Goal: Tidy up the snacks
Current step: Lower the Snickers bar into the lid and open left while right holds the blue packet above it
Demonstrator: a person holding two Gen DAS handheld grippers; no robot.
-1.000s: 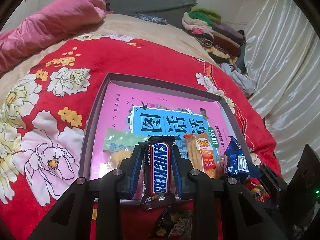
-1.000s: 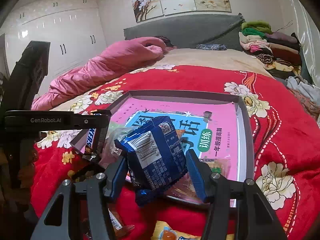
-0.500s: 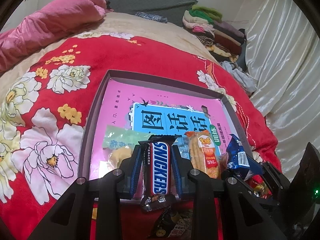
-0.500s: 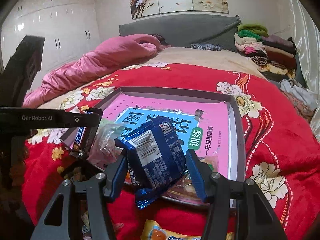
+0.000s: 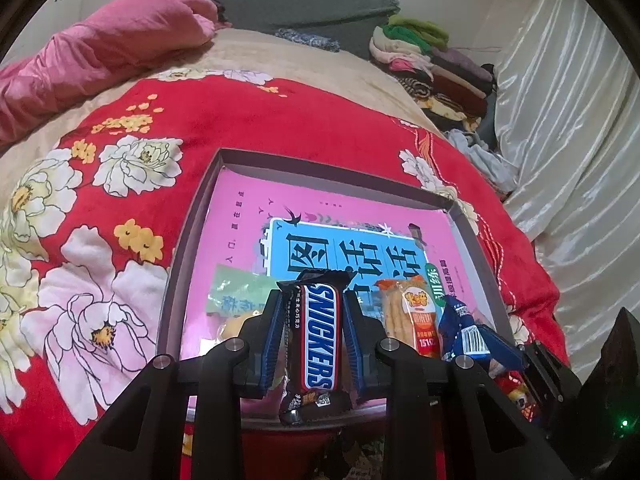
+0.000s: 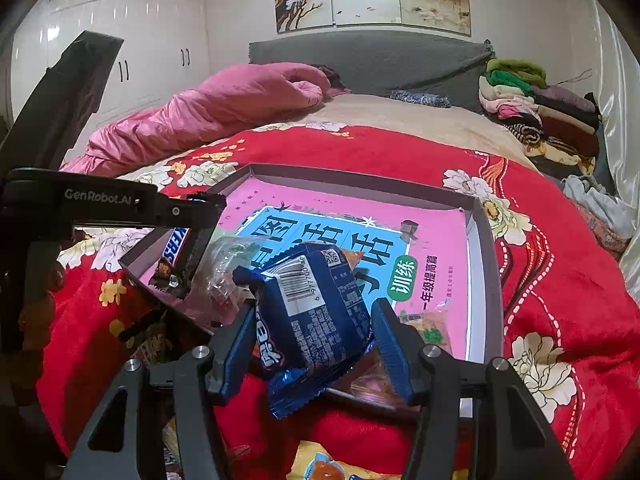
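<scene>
My left gripper (image 5: pixel 310 332) has its jaws clamped on a Snickers bar (image 5: pixel 318 338), blue pads pressing both long sides of the wrapper. The bar stands lengthwise between the fingers, its far end over the near part of a shallow grey tray (image 5: pixel 188 264) and its near end hanging over the tray's front rim. In the right wrist view the same bar (image 6: pixel 174 250) shows at the tray's near left corner, under the black body of my left gripper (image 6: pixel 188 216).

My right gripper (image 6: pixel 314 320) pinches a blue snack packet (image 6: pixel 316 316) with a white barcode label facing up. The pads sit against its two sides, and its crimped lower end hangs in front of the tray's front rim. From the left wrist view that packet (image 5: pixel 464 328) appears at the tray's near right corner.

The tray (image 6: pixel 486 280) lies on a red floral blanket (image 5: pixel 120 200) spread over a bed. Its floor is covered by a pink book (image 5: pixel 248 216) with a light blue title panel. Already lying in the tray's near half are a green-topped clear bag (image 5: pixel 232 300) on the left, and an orange-labelled pack of pale biscuits (image 5: pixel 412 316) just right of the Snickers bar. A small clear packet with a green print (image 6: pixel 430 328) lies by the right gripper's right finger. A yellow wrapper (image 6: pixel 328 464) lies on the blanket in front of the tray.
</scene>
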